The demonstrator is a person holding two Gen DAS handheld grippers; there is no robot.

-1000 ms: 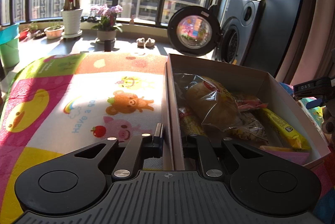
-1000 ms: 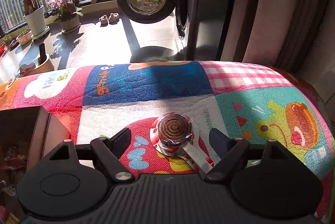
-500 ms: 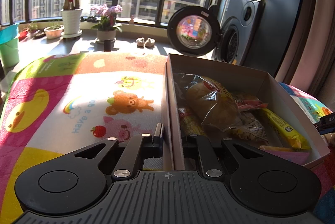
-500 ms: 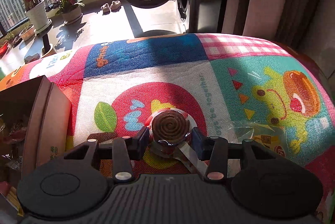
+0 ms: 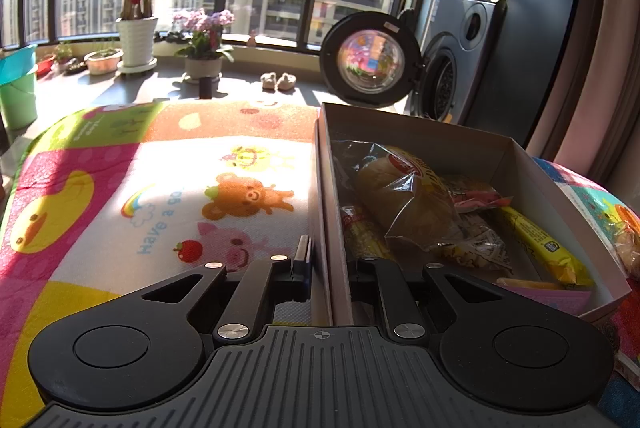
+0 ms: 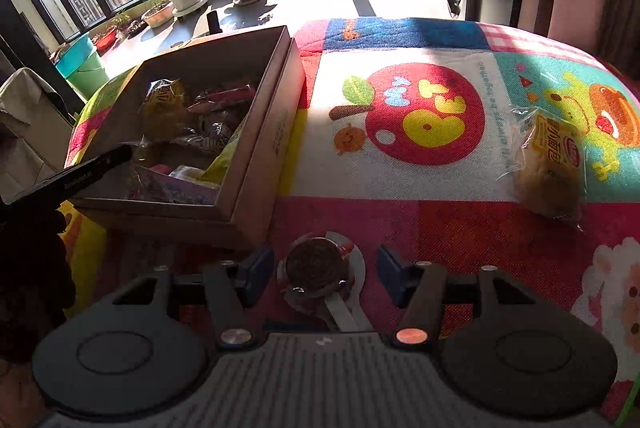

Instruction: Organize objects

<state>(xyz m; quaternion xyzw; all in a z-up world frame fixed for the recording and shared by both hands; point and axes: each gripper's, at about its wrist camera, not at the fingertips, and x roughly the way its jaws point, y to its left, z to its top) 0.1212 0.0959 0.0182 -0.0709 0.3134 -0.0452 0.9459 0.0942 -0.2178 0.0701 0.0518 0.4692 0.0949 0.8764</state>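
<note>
The left gripper (image 5: 325,264) is clamped on the near wall of the cardboard box (image 5: 420,132), one finger outside and one inside. The box is rectangular, matte brown outside and pale inside, open-topped, and rests on the play mat (image 5: 160,188), a woven-textured sheet printed with cartoon animals. Inside lie crinkled plastic snack packets: one clear-wrapped bread roll (image 5: 408,200), one long yellow stick pack (image 5: 540,244), and several more that overlap too much to count.

The right gripper (image 6: 322,270) stands apart, its two blue-padded fingers (image 6: 256,268) flanking one lollipop (image 6: 316,268) without touching it. The lollipop is a round brown spiral disc in glossy wrap, with a flat white stick running toward 6 o'clock. It lies on the mat just beside the box's near corner, which sits at its 11 o'clock. One wrapped bread packet (image 6: 554,164), yellow-labelled, lies well apart at 2 o'clock.
</note>
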